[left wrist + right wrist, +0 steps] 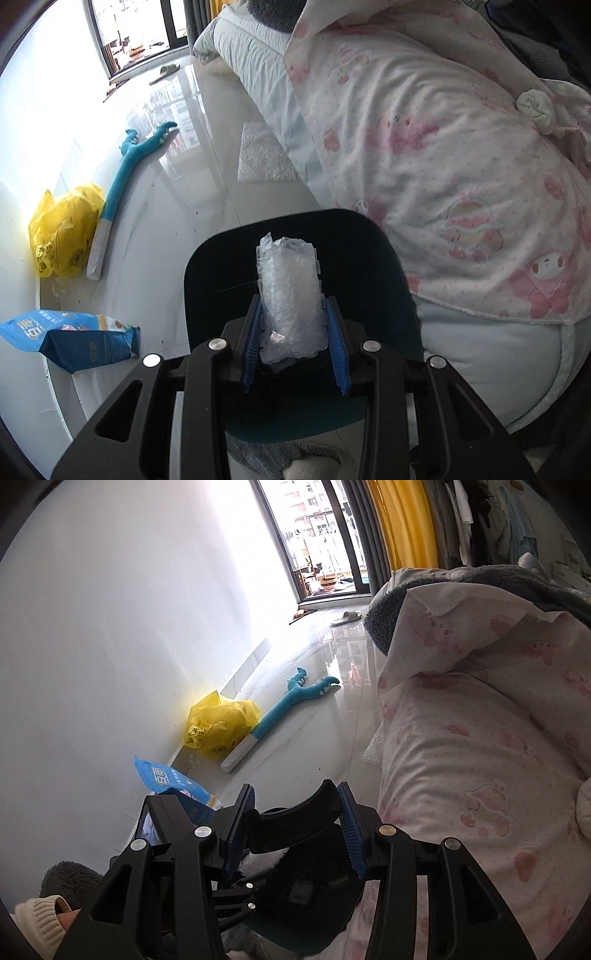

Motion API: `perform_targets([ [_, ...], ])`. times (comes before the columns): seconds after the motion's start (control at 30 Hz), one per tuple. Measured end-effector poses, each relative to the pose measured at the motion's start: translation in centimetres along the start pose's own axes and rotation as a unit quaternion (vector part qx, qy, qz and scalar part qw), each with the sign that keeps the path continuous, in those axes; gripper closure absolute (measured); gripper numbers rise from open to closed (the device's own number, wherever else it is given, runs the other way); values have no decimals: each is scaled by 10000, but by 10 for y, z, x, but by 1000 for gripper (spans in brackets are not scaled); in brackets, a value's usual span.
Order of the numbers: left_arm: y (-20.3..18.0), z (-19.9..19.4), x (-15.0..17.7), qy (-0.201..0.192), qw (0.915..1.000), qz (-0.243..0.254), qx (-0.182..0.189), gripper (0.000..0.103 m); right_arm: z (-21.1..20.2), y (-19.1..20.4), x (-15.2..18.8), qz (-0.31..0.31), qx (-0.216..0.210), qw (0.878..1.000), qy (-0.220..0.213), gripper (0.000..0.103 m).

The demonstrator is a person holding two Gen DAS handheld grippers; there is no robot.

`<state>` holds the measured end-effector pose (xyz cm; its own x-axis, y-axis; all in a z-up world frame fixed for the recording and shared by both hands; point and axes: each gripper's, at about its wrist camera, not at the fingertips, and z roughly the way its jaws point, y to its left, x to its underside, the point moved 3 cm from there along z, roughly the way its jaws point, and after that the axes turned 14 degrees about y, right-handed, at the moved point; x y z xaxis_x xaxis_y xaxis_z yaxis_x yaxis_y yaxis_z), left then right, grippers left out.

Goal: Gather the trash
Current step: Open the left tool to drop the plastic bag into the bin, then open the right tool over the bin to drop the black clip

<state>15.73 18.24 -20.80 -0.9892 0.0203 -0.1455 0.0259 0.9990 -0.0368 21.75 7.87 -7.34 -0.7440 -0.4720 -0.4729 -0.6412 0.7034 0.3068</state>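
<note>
Trash: a crumpled roll of clear bubble wrap, clenched between the left gripper's ribbed blue pads, above a dark round bin.
Right gripper: clamped on the bin's curved black plastic rim.
Only left view: flat bubble-wrap sheet beside the bed.
Both views: glossy floor, crinkled yellow plastic bag, blue snack packet, pink-print quilt.

Bright daylight from the window glares off the floor; fisheye edges darken.
</note>
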Motion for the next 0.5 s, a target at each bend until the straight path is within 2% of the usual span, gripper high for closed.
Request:
perform_targets([
  [0.13,12,13,10,360,9993,-116,1,66,15,7,-2,-15,-11,9999,128,56],
  [0.23,18,20,18,599,9979,-183,169,65,28,14,-2,-29,-6,9997,244,56],
  [0.3,20,21,21,656,9975,-199,199,53,36,18,-2,-48,3,9994,331,56],
  [0.33,22,21,23,659,9974,-200,195,42,40,19,-2,-58,17,9993,374,56],
  [0.5,35,16,29,600,9977,-297,116,30,61,24,-1,-17,63,9984,570,56],
])
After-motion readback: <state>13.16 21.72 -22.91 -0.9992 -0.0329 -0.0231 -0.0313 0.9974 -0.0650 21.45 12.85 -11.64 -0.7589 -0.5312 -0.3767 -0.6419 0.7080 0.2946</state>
